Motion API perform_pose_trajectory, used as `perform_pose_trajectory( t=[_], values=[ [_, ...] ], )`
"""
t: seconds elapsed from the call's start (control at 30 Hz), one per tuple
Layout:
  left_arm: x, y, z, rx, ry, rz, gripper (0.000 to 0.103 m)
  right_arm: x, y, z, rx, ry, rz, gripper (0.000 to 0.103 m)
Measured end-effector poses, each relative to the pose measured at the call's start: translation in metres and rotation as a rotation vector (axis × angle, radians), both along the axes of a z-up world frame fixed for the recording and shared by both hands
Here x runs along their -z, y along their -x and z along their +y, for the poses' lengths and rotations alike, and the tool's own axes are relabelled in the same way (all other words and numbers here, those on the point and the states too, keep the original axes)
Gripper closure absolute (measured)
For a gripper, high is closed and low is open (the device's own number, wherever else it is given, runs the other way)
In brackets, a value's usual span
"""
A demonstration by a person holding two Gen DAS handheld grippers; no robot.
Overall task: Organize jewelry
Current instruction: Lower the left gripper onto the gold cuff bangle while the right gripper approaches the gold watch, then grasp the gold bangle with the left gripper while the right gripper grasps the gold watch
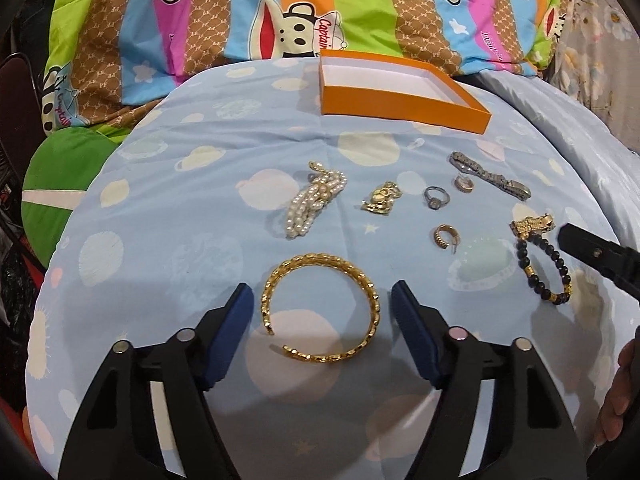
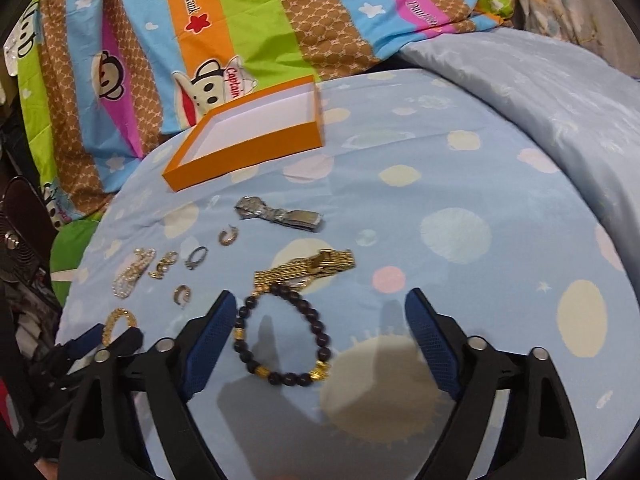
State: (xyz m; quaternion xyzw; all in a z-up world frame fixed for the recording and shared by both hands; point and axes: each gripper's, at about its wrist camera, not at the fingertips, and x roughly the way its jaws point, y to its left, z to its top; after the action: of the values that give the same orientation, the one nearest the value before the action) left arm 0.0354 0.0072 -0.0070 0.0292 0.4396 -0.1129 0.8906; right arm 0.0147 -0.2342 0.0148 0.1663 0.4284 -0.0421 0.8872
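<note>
Right, biggest first: the bed [image 1: 208, 152], w/ its pale blue spotted cover, carries everything; the striped cartoon quilt [image 1: 248, 12] is bunched at the far side. On the cover at the far edge sits the orange box [image 1: 404, 106], open-topped and, as far as I can see, holding nothing yet. That's where I judge the pieces should go.

Nearer, the jewelry lies spread betw. me and the box. My left tool [image 1: 322, 308] has its jaws apart, not touching anything, and the gold bangle [image 1: 320, 308] lies flat right between the blue pads, a gap on both sides. Its opening faces near-left. So the bangle is dead ahead of the left tool, already straddled; I reckon closing across its width is the next call, then a carry far and slightly right to the box.

My right tool [image 2: 320, 336] is also spread wide, gripping nothing. The black bead bracelet [image 2: 282, 336] lies flat ahead of it but off-centre, hard by the left pad, w/ lots of room to the right pad. I'd shift left before closing.

Just beyond the beads, the gold watch [image 2: 316, 270] lies w/ its long axis left-right. Farther is the silver watch [image 2: 280, 216]; to the left the pearl strand [image 1: 316, 200], gold pendant [image 1: 380, 198], silver ring [image 1: 436, 198] and gold hoop [image 1: 444, 236].
</note>
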Motion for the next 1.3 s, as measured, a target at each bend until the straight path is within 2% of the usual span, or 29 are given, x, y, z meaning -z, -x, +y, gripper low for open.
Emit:
perform_pose_trajectory(
  t=[0.13,0.27,0.57,0.6,0.63,0.77,0.97,1.0,1.07,1.2,1.3],
  values=[
    [0.0,-0.002,-0.003,0.014,0.0,0.0,0.037,0.009,-0.013,0.002,-0.014,-0.053,0.029,0.043],
    [-0.002,-0.004,-0.001,0.014,0.023,0.004,0.036,0.01,-0.022,0.001,-0.008,-0.058,0.031,0.049],
    [-0.003,-0.005,0.004,0.024,0.052,0.014,0.037,0.013,-0.032,-0.001,0.001,-0.066,0.03,0.05],
    [-0.003,-0.005,0.004,0.031,0.059,0.016,0.039,0.013,-0.032,-0.001,0.001,-0.066,0.028,0.05],
    [-0.004,-0.005,0.004,0.038,0.066,0.016,0.048,0.013,-0.032,-0.002,0.001,-0.066,0.027,0.05],
    [-0.006,-0.005,0.001,0.063,0.103,0.037,0.048,0.013,-0.036,-0.004,0.007,-0.065,0.025,0.055],
    [-0.007,-0.003,-0.003,0.08,0.116,0.044,0.048,0.014,-0.042,-0.007,0.022,-0.069,0.022,0.059],
    [-0.007,-0.003,-0.004,0.08,0.114,0.044,0.048,0.014,-0.043,-0.006,0.026,-0.058,0.021,0.061],
    [-0.007,-0.003,-0.005,0.08,0.109,0.044,0.048,0.015,-0.046,-0.006,0.032,-0.034,0.023,0.074],
    [-0.008,-0.002,-0.004,0.082,0.11,0.044,0.048,0.016,-0.051,-0.012,0.046,-0.06,0.018,0.086],
    [-0.008,-0.002,-0.003,0.08,0.113,0.047,0.048,0.017,-0.055,-0.016,0.051,-0.082,0.02,0.091]
  ],
)
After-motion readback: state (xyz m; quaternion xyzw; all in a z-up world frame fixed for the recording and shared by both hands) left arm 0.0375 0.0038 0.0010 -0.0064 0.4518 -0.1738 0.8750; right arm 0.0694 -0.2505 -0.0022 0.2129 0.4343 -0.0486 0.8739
